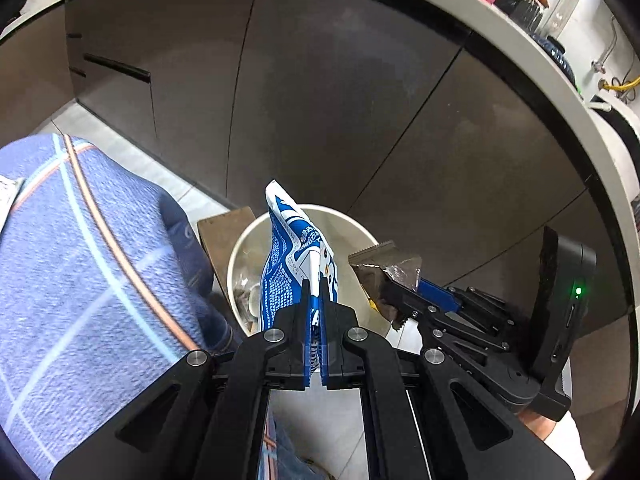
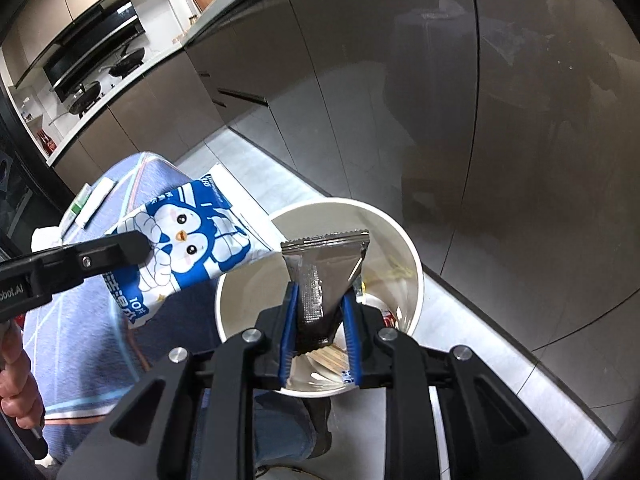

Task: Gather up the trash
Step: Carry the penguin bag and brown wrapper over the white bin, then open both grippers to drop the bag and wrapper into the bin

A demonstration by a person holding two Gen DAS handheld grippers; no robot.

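A blue-and-white snack wrapper [image 1: 294,248] with a cartoon penguin stands up between the jaws of my left gripper [image 1: 316,284], which is shut on its lower end. It hangs over the left rim of a white round bin [image 1: 360,224]. My right gripper [image 2: 322,292] is shut on a dark silvery foil wrapper [image 2: 324,264], held right above the bin [image 2: 400,224] opening. From the right wrist view, the penguin wrapper [image 2: 192,248] and the left gripper [image 2: 140,246] come in from the left. The bin holds several scraps at its bottom.
A table under a blue checked cloth [image 1: 80,260] stands just left of the bin. Dark cabinet fronts [image 1: 320,100] rise close behind it, on a light tiled floor [image 2: 500,340]. A brown board [image 1: 224,232] lies between table and bin. A person's hand [image 2: 12,380] shows at the left edge.
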